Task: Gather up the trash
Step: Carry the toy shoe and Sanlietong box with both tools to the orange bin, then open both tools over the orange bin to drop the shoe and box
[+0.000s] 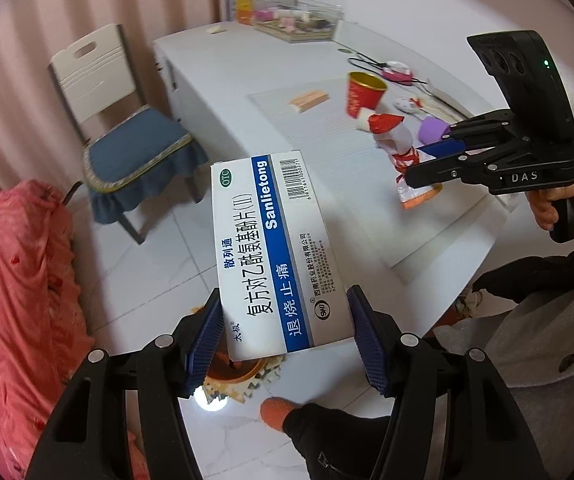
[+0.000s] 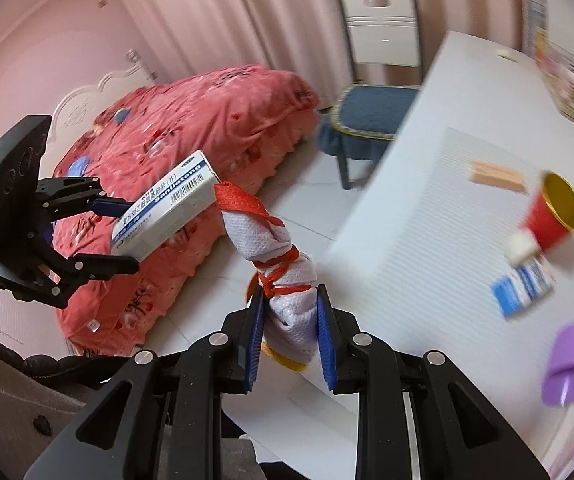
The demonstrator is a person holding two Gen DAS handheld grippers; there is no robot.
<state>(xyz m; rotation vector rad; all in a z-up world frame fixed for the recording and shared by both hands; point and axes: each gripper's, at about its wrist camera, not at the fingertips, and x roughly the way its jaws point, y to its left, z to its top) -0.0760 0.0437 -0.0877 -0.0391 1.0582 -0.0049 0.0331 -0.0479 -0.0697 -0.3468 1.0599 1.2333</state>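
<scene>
My left gripper (image 1: 285, 334) is shut on a white and blue medicine box (image 1: 275, 252), held over the floor left of the white table (image 1: 215, 68). An orange bin (image 1: 235, 366) shows on the floor just beneath the box, mostly hidden. My right gripper (image 2: 290, 328) is shut on a white mesh bag tied with red string (image 2: 277, 256), held near the table's left edge. In the left wrist view the right gripper (image 1: 427, 160) and the bag (image 1: 395, 136) show above the table. In the right wrist view the left gripper (image 2: 127, 236) holds the box (image 2: 167, 206).
On the table lie a red paper cup (image 2: 553, 212), a purple cup (image 2: 571, 364), a blue and white carton (image 2: 523, 286), a tan wafer pack (image 1: 309, 100) and a clear tray (image 1: 299, 20) at the far end. A blue-cushioned chair (image 1: 127, 144) and a red-quilted bed (image 2: 191, 152) stand beside it.
</scene>
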